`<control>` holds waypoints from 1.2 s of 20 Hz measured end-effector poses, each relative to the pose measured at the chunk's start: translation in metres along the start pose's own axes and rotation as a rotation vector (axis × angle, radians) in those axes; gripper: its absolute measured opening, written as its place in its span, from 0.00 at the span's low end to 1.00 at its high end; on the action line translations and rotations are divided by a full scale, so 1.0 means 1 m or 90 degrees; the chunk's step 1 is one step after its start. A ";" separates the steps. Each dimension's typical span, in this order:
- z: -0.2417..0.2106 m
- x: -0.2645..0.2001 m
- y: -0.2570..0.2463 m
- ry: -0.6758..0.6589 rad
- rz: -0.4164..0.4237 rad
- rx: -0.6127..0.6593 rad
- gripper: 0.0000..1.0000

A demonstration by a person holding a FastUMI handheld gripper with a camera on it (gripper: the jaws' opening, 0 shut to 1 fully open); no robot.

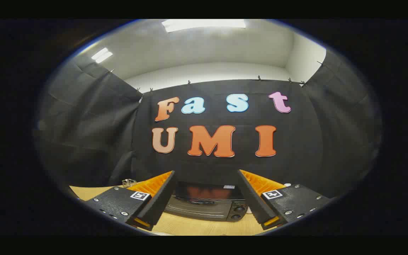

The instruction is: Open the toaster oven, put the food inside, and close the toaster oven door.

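Toaster oven [205, 205] sits on the wooden bench [197, 226], backed against the booth's black cloth wall, its door facing the gripper and apparently shut, with the glass dark and the knobs [238, 211] at the right of the door. That placement leaves the front free for a straight approach, so opening the door looks like the step in hand and the task seems barely begun. Ahead of the oven, the gripper [207, 184] hangs above the bench with its fingers spread wide and nothing between them, framing the oven in the gap, likely lined up to reach the door. Left of the oven, a small metallic object [129, 182] rests on the bench, too small to identify.
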State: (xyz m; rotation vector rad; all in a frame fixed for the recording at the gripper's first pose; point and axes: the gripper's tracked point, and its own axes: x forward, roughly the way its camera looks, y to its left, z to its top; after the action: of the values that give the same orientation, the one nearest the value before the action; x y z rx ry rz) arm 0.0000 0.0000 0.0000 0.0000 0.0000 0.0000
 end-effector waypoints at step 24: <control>-0.093 0.073 0.020 0.102 -0.012 0.011 1.00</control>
State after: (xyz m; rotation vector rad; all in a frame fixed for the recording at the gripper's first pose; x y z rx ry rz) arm 0.0735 0.0197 -0.0931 0.0180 0.1600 -0.0192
